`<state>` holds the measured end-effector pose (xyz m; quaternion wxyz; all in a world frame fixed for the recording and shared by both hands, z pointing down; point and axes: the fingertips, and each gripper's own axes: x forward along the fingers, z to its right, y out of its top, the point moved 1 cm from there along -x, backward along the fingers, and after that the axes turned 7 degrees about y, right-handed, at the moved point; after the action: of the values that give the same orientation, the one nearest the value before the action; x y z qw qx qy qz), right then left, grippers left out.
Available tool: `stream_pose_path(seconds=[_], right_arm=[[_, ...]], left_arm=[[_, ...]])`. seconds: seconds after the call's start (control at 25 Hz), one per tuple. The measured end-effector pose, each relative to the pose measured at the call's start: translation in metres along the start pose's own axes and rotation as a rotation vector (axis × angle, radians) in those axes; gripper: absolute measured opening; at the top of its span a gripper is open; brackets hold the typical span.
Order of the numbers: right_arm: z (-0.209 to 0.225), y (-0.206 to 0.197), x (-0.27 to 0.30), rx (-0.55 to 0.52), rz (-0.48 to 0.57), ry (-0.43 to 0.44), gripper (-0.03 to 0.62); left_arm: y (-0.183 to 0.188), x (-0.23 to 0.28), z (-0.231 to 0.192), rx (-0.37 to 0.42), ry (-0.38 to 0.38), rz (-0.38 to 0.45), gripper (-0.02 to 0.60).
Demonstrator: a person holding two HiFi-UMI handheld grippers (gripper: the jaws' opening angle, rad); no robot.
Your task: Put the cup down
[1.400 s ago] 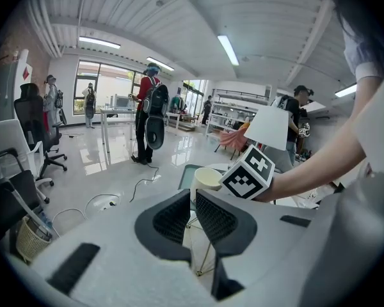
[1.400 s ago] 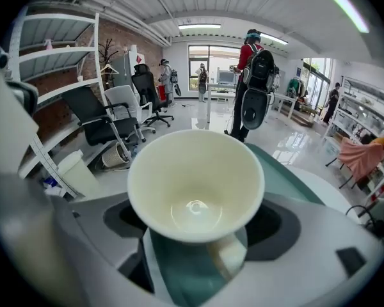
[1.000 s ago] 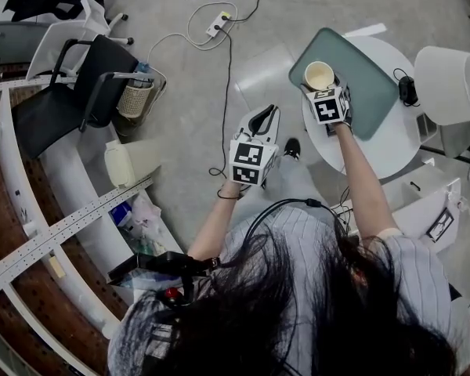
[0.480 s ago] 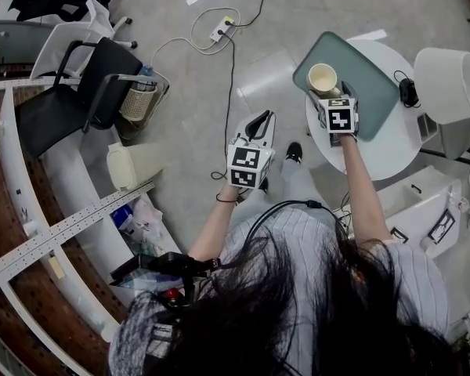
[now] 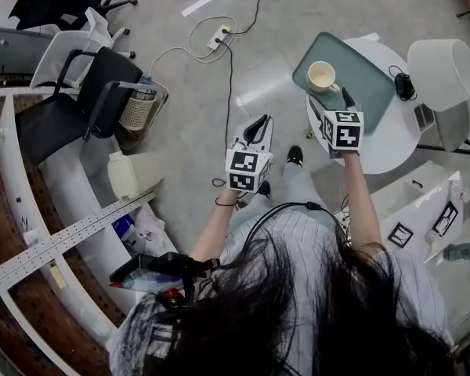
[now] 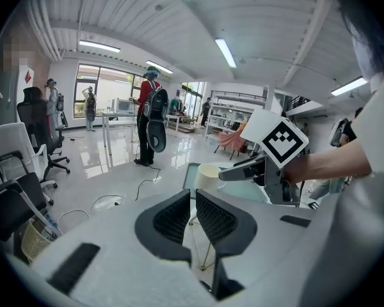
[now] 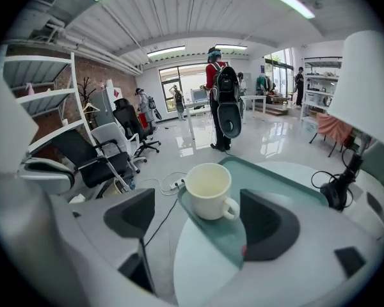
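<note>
A cream cup (image 5: 322,76) stands upright on the near-left corner of a green tray (image 5: 364,84), on a round white table (image 5: 388,151). My right gripper (image 5: 330,104) hovers just short of the cup, open, with nothing between its jaws. In the right gripper view the cup (image 7: 209,190) sits free on the tray (image 7: 278,184), beyond the two spread pads (image 7: 265,219), handle toward the right. My left gripper (image 5: 255,128) hangs over the floor left of the table, shut and empty. From the left gripper view, the cup (image 6: 208,176) shows beside the right gripper (image 6: 246,170).
A white lamp shade (image 5: 445,69) and a black adapter with cable (image 5: 405,86) stand on the table's far right. A power strip (image 5: 219,32) and cables lie on the floor. Black and white chairs (image 5: 86,92) stand left. A person with a backpack (image 7: 223,101) stands far off.
My right gripper has let go of the cup and drawn back toward the person. The cup stays on the tray. The left gripper has barely moved.
</note>
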<state>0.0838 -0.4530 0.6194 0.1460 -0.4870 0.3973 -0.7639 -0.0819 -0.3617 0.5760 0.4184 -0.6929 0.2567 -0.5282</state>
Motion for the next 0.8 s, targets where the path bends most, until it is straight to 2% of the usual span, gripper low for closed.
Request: stream_pose_path(seconds=[0.08,0.32,0.8], right_arm=[[-0.007,0.004,-0.011,0.045,0.037,-0.017,0.416],[-0.041,0.008,-0.042,0.17,0.13,0.006,0.416],[-0.12,-0.011,-0.098,0.217,0.222,0.035,0.414]], left_arm=[[0.0,-0.005,0.0,0.004,-0.01,0.006,0.038],[-0.003,-0.025,0.001,0.016,-0.042,0.027,0.038],[-0.018,-0.082,-0.004,0.026,-0.084,0.076,0.038]])
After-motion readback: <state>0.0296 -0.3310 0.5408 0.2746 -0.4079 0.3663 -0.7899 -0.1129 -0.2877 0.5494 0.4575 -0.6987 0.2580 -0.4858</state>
